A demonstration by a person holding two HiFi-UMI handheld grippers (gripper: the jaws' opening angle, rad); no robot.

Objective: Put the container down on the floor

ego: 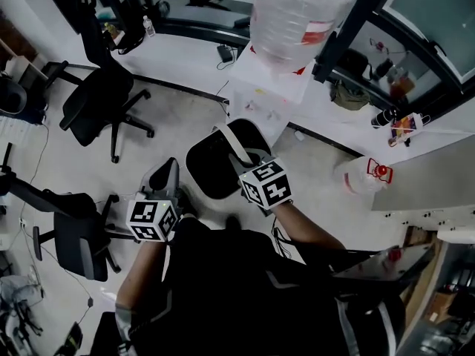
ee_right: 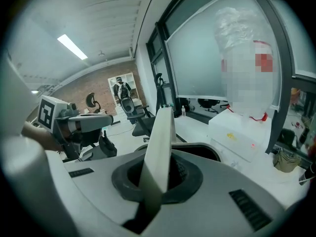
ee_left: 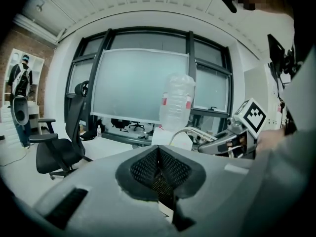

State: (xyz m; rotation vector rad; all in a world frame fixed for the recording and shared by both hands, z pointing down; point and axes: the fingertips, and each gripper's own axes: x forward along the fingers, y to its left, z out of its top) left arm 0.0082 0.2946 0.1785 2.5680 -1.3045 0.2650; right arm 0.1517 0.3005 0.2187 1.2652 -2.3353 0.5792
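Note:
The container (ego: 206, 170) is a round black bin with a white rim and a white strap handle (ego: 239, 153); it hangs above the floor in front of me. My right gripper (ego: 246, 167) is shut on that handle. In the right gripper view the white strap (ee_right: 159, 147) runs up between the closed jaws, with the bin's rim (ee_right: 210, 151) just behind. My left gripper (ego: 165, 180) stays to the left of the bin, apart from it. Its mesh pads (ee_left: 148, 168) meet, and I see nothing held between them. The left gripper view shows the right gripper (ee_left: 232, 139) and the handle's arc (ee_left: 190, 131).
A white water dispenser (ego: 267, 87) with a large clear bottle (ego: 297, 13) stands straight ahead. Black office chairs are at the left (ego: 100, 99) and near left (ego: 78, 243). A second water bottle (ego: 364, 175) lies on the floor at the right. A person (ee_left: 19, 100) stands far off.

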